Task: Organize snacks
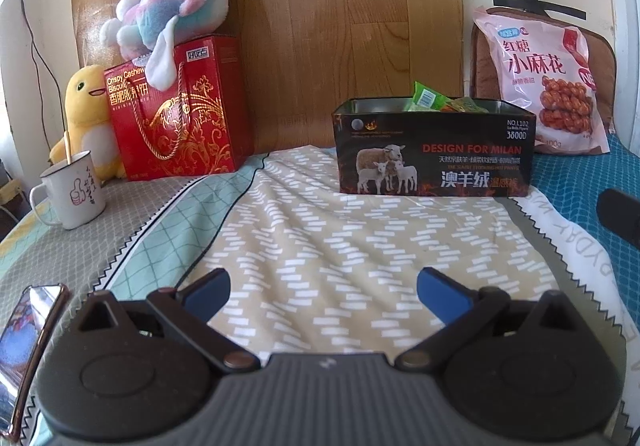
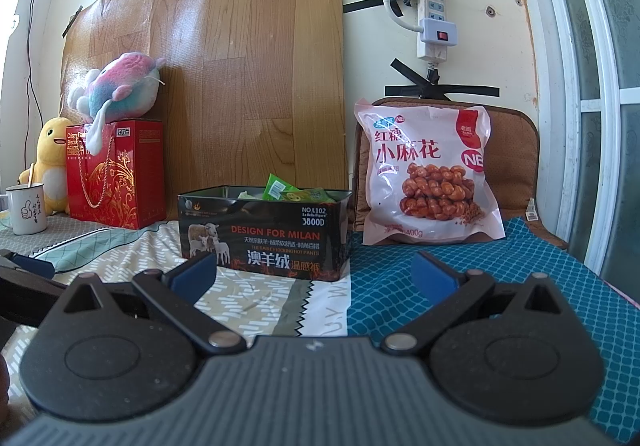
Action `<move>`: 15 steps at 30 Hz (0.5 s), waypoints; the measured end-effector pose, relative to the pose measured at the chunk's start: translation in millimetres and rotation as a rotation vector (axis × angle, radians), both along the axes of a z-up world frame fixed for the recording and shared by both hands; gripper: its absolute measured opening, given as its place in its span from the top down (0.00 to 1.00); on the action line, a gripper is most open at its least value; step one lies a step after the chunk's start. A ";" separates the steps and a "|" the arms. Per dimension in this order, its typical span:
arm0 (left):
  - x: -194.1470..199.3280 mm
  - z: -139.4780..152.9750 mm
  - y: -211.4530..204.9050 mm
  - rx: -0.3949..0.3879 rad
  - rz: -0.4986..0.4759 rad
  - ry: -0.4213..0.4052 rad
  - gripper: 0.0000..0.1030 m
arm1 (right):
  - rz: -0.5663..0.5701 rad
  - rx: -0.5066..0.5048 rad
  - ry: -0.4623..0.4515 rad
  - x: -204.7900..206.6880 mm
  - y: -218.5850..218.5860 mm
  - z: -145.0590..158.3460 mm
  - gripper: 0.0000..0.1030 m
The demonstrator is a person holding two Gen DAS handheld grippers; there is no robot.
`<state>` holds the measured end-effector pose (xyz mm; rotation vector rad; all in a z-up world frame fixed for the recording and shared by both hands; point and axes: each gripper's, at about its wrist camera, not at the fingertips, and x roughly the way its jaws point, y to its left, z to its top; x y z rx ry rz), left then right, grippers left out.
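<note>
A black tin box (image 1: 434,154) (image 2: 266,236) with sheep printed on it stands open on the patterned cloth. Green snack packets (image 1: 430,98) (image 2: 280,190) poke out of its top. A large pink bag of twisted fried snacks (image 1: 548,80) (image 2: 430,174) leans upright against a brown cushion to the box's right. My left gripper (image 1: 322,296) hovers open and empty over the cloth, well short of the box. In the right wrist view, my right gripper (image 2: 316,274) is open and empty, just in front of the box's right corner.
A red biscuit gift box (image 1: 180,110) (image 2: 116,174) stands at the back left with a pastel plush toy (image 1: 176,10) on it. Beside it are a yellow plush duck (image 1: 86,114) and a white mug (image 1: 72,190). A phone (image 1: 24,342) lies near left. A power strip (image 2: 432,18) hangs on the wall.
</note>
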<state>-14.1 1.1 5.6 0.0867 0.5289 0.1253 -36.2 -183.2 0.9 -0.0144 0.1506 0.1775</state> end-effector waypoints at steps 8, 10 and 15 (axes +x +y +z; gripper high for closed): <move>-1.9 -3.1 -3.2 0.026 -0.003 0.007 0.00 | 0.000 0.000 0.000 -0.1 -0.4 0.0 0.00; -2.2 -2.9 -2.7 0.023 -0.007 0.003 0.00 | 0.000 -0.001 0.000 0.1 0.0 0.0 0.00; -2.9 -1.8 -1.8 0.020 -0.006 -0.003 0.00 | 0.000 -0.001 0.000 0.2 0.1 0.0 0.00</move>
